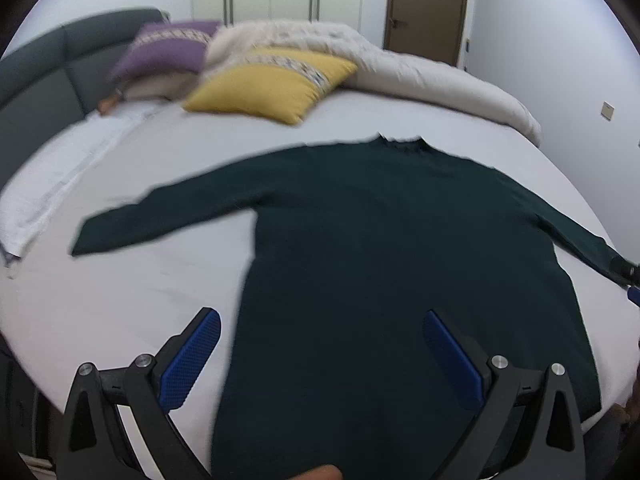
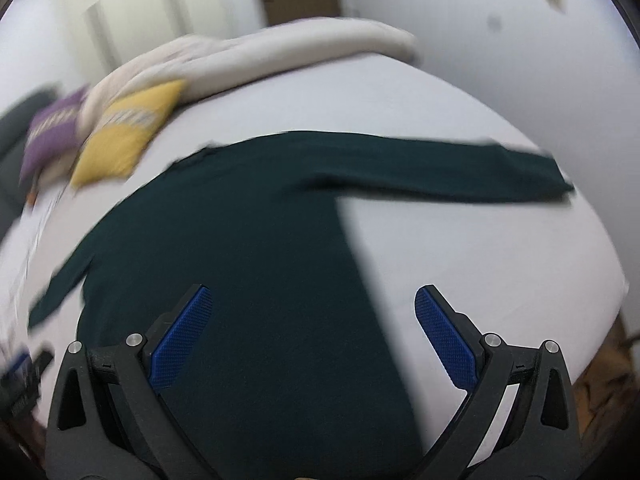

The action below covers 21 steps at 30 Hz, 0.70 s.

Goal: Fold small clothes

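Observation:
A dark green long-sleeved sweater [image 1: 380,240] lies flat on the white bed [image 1: 120,300], collar away from me and both sleeves spread out sideways. My left gripper [image 1: 322,320] hovers open above the lower left part of its body, the left blue pad over bare sheet. In the right wrist view the same sweater [image 2: 248,240] shows with its right sleeve [image 2: 460,172] stretched toward the bed's edge. My right gripper [image 2: 314,300] is open above the sweater's lower right side, holding nothing. The other gripper's tip [image 1: 628,272] shows at the far right, by the right cuff.
A yellow cushion [image 1: 272,84] and a purple cushion [image 1: 168,52] lie at the head of the bed, beside a rumpled cream duvet [image 1: 400,68]. A grey headboard [image 1: 36,80] stands at the left. A folded white cloth [image 1: 68,184] lies along the left edge. A brown door [image 1: 426,8] is behind.

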Tool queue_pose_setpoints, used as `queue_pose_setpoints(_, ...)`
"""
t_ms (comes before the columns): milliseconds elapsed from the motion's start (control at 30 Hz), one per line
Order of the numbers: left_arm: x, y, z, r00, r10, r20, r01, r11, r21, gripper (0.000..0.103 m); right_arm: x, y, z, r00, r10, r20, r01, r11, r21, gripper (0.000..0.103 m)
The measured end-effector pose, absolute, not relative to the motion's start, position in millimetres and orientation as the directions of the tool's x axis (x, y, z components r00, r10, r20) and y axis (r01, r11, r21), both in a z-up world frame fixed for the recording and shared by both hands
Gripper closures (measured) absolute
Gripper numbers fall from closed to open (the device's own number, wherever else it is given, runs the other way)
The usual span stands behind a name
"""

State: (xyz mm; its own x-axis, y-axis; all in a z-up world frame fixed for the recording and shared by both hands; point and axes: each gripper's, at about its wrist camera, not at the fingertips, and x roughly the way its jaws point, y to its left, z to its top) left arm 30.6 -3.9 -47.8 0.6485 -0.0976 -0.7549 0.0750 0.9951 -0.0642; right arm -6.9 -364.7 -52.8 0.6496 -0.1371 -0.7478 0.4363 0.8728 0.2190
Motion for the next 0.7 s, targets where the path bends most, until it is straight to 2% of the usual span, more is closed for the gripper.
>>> queue_pose_setpoints(133, 50.2, -14.0, -65.9, 0.591, -0.167, -0.789, 0.092, 0.986, -0.140, 0.000, -26.4, -495.0, -86.6, 0.654, -0.125, -0.746, 0.605, 0.678, 0.417, 0.003)
queue_pose_setpoints(200, 58.6, -19.6, -71.0, 0.580, -0.180, -0.795, 0.094, 0.984, -0.154, 0.000, -37.9, -548.9, -105.2, 0.646, -0.119, -0.754, 0.667, 0.568, 0.482, 0.017)
queue_pose_setpoints(233, 64.6, -24.7, -74.2, 0.581, -0.199, -0.789, 0.109, 0.980, -0.166, 0.000, -42.8, -572.8, -115.0, 0.640, -0.113, -0.760, 0.690, 0.520, 0.503, 0.019)
queue_pose_setpoints(367, 82.4, -41.1, -79.9, 0.566, -0.300, -0.768, 0.158, 0.954, -0.256, 0.000, -52.5, -633.0, -145.9, 0.661, -0.099, -0.744, 0.713, 0.394, 0.581, 0.027)
queue_pose_setpoints(533, 105.0, -67.6, -91.1, 0.504, -0.279, -0.817, 0.200, 0.958, -0.204, 0.000, -33.7, -669.1, -152.5, 0.718, -0.127, -0.684, 0.675, 0.365, 0.641, 0.029)
queue_pose_setpoints(633, 114.2, -71.0, -94.6, 0.502, -0.314, -0.806, 0.205, 0.948, -0.242, 0.000, -8.8, -691.7, -156.8, 0.725, -0.115, -0.679, 0.668, 0.359, 0.652, 0.057)
queue_pose_setpoints(700, 121.9, -69.1, -96.9, 0.490, -0.347, -0.800, 0.200, 0.938, -0.284, 0.000, 1.7, -708.7, -161.3, 0.715, -0.104, -0.691, 0.677, 0.348, 0.648, 0.086)
